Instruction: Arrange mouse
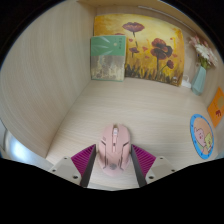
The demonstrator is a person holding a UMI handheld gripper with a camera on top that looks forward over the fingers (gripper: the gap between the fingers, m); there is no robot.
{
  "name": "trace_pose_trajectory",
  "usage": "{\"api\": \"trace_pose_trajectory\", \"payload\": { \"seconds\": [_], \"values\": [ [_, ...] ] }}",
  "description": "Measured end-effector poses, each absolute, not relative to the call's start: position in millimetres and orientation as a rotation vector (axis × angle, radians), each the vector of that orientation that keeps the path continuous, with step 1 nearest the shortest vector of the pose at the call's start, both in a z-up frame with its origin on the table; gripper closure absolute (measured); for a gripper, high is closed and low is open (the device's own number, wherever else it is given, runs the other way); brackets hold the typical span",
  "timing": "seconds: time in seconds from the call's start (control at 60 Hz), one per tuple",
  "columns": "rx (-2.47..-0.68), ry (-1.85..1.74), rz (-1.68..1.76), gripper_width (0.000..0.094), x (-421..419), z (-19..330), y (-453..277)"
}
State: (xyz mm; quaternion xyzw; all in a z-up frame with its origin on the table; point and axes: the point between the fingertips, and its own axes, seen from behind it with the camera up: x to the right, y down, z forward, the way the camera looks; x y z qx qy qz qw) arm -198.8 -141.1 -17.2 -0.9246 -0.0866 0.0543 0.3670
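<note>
A pale pink computer mouse [115, 145] lies on the light wooden table [90, 105], its front pointing away from me. My gripper [115, 152] has its two fingers on either side of the mouse, and both magenta pads [90, 158] press against its flanks. The mouse sits low, at the table surface. A round blue mat with a cartoon figure [203, 135] lies on the table to the right, beyond the right finger.
Two flower pictures lean against the back wall: a small teal one [108, 57] and a larger yellow one [145, 48]. A blue vase with flowers [200, 72] stands at the back right. Bare tabletop stretches ahead of the mouse.
</note>
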Motion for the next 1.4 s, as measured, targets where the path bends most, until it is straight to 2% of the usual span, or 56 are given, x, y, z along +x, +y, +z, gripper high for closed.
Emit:
{"api": "trace_pose_trajectory", "payload": {
  "seconds": [0.083,0.133,0.183,0.367,0.517,0.55,0.633,0.883,0.967,1.017,1.083,1.167,1.267,1.4],
  "values": [
    [-2.384,-0.215,0.127,0.0277,-202.6,-18.5,-129.4],
    [-2.385,-0.206,0.094,0.0392,-198.0,-19.5,-123.5],
    [-2.394,-0.206,0.083,0.0405,-199.6,-19.8,-123.9],
    [-2.421,-0.126,0.056,0.0572,-192.3,-20.0,-121.9],
    [-2.462,-0.155,0.083,0.0575,-191.3,-20.8,-122.7],
    [-2.461,-0.182,0.105,0.0575,-191.0,-11.5,-122.8],
    [-2.407,-0.214,0.112,0.0572,-174.4,29.9,-112.3],
    [-2.083,-0.146,0.023,0.0574,-53.7,231.9,-38.6],
    [-2.021,-0.131,-0.026,0.0573,3.3,270.5,-26.0],
    [-2.005,-0.115,-0.057,0.0574,36.5,280.5,-22.7],
    [-2.010,-0.086,-0.074,0.0574,77.5,276.6,-22.5],
    [-2.067,-0.053,-0.109,0.0576,125.9,245.0,-28.3],
    [-2.164,-0.018,-0.148,0.0575,168.4,193.0,-40.1],
    [-2.288,0.010,-0.136,0.0576,192.2,106.3,-53.2]
  ]
}}
